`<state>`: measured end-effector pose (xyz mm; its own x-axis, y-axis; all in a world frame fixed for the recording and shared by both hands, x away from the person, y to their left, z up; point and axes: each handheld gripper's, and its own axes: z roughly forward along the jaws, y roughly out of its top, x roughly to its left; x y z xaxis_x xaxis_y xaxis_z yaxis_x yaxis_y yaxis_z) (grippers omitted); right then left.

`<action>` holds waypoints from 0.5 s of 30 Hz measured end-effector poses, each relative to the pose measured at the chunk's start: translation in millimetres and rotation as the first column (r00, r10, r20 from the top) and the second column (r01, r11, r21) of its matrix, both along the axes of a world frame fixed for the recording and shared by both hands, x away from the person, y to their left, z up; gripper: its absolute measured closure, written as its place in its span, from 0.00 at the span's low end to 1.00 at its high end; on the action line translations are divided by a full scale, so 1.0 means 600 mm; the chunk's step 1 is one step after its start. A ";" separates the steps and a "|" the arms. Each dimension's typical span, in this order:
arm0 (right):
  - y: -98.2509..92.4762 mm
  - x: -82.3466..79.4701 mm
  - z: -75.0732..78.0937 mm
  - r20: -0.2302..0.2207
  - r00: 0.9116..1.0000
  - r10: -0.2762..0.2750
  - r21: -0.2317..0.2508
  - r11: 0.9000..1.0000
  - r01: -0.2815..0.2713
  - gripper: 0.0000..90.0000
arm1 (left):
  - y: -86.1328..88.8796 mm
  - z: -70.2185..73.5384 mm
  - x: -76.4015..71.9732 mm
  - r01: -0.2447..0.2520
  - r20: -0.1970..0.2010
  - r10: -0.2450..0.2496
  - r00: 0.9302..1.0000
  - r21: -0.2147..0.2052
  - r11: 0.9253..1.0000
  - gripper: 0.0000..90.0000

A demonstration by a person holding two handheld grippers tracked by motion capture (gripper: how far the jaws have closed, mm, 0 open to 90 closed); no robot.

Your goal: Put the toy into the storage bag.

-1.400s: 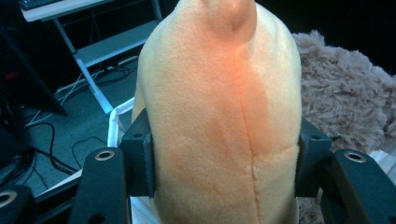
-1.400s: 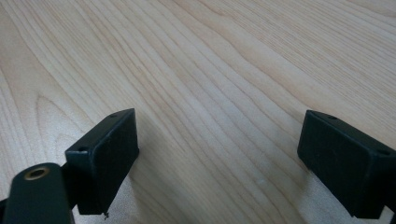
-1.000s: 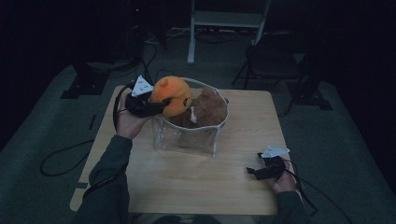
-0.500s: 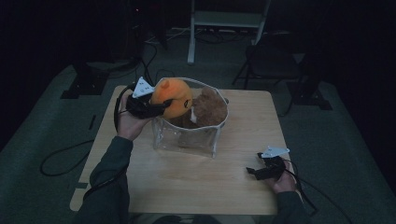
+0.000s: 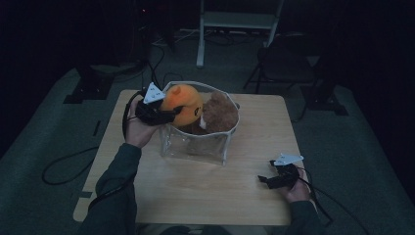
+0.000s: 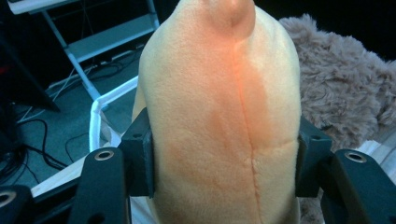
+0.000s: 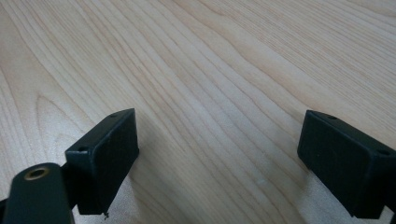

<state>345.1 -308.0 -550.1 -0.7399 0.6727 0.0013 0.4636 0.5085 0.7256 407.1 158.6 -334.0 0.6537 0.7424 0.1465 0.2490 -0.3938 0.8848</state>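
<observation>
While clamped by the left gripper (image 6: 224,154), orange plush toy (image 5: 182,104) sits at clear bag's (image 5: 195,147) rim, beside brown plush toy (image 5: 220,113) inside. Right gripper (image 5: 274,180), jaws apart, near bag on table (image 5: 195,191).

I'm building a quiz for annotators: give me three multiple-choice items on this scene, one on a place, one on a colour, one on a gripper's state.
1. Where is the brown plush toy?
A. On the floor
B. In the clear bag
C. In the right gripper

2. What colour is the plush toy in the left gripper?
A. Orange
B. Blue
C. Green

3. How is the right gripper?
A. Shut on a toy
B. Shut on the bag
C. Open, over bare table

Answers: B, it sits inside the bag's rim; A, orange fleece between the jaws; C, jaws apart with only wood between.
</observation>
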 end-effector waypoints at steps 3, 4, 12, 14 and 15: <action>0.000 0.000 0.000 0.000 1.000 0.000 0.000 1.000 0.000 0.13 | 0.000 0.000 0.000 0.001 -0.001 -0.001 1.000 0.002 1.000 0.45; 0.000 0.000 0.000 0.000 1.000 0.000 0.000 1.000 0.000 0.13 | 0.000 -0.001 0.001 0.000 -0.002 0.000 1.000 0.004 1.000 0.45; 0.000 0.000 0.000 0.001 1.000 0.000 -0.001 1.000 0.000 0.13 | -0.004 -0.007 0.003 -0.010 -0.005 0.011 1.000 0.025 1.000 0.45; 0.000 0.000 0.000 0.001 1.000 0.001 -0.002 1.000 -0.001 0.13 | -0.005 -0.008 0.004 -0.013 -0.007 0.013 1.000 0.029 0.999 0.45; 0.000 0.000 0.000 0.001 1.000 0.000 -0.001 1.000 0.000 0.13 | -0.005 -0.009 0.005 -0.015 -0.006 0.015 1.000 0.030 0.999 0.45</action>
<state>345.1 -308.0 -550.2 -0.7399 0.6727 0.0005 0.4632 0.5090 0.7255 409.9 155.8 -339.1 0.6436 0.7473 0.1653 0.2602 -0.4168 0.8710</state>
